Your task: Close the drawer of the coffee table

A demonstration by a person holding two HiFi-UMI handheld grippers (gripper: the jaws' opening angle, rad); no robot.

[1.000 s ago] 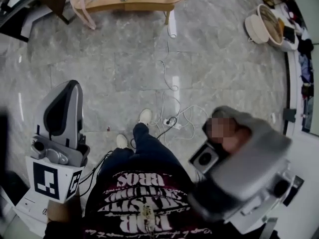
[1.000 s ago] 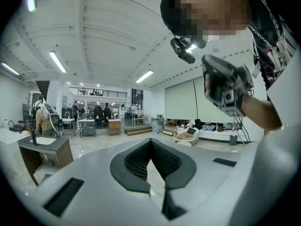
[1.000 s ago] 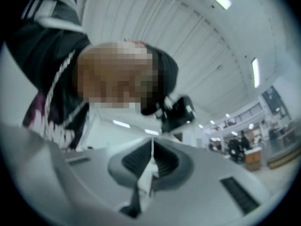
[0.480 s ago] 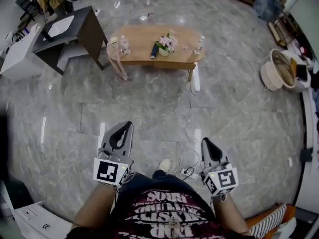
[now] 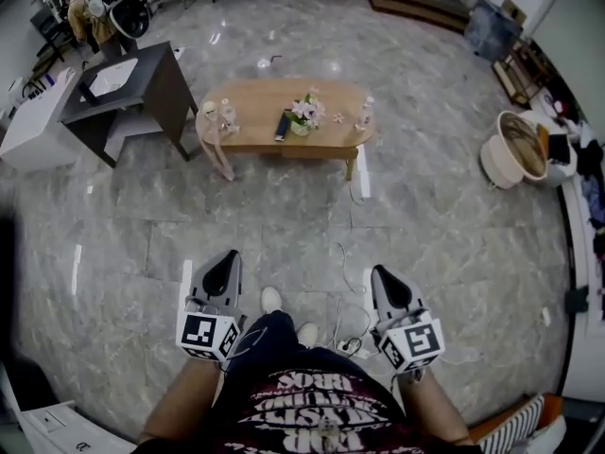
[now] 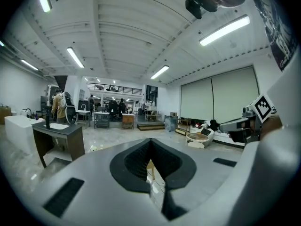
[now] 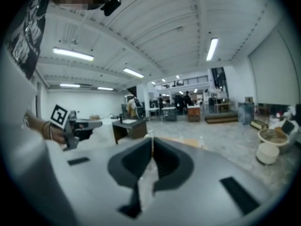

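Coffee table (image 5: 284, 132) is standing well ahead of the person, across open marble floor (image 5: 454, 244), and its drawer is not showing in any view. Nearest, well short of the coffee table, the left gripper (image 5: 225, 258) and right gripper (image 5: 380, 274) are pointing toward it, each with its fingers (image 6: 134, 161) pressing together on nothing. Between them the person's shoes (image 5: 271, 299) and a tangle of cable (image 5: 345, 327) are lying, the cable trailing toward the coffee table's right leg. On the worktop a flower vase (image 5: 304, 113), a remote (image 5: 281, 126) and small bottles (image 5: 364, 113) are sitting. I am judging the drawer a light wooden box running on slides, stiff at the front, so closed fingers pushing flat on the middle of its front panel should serve; a hard shove is risking the vase. Which side of the coffee table is carrying the drawer, and how far it is standing out, I cannot tell; the gripper views are catching only slivers of it.
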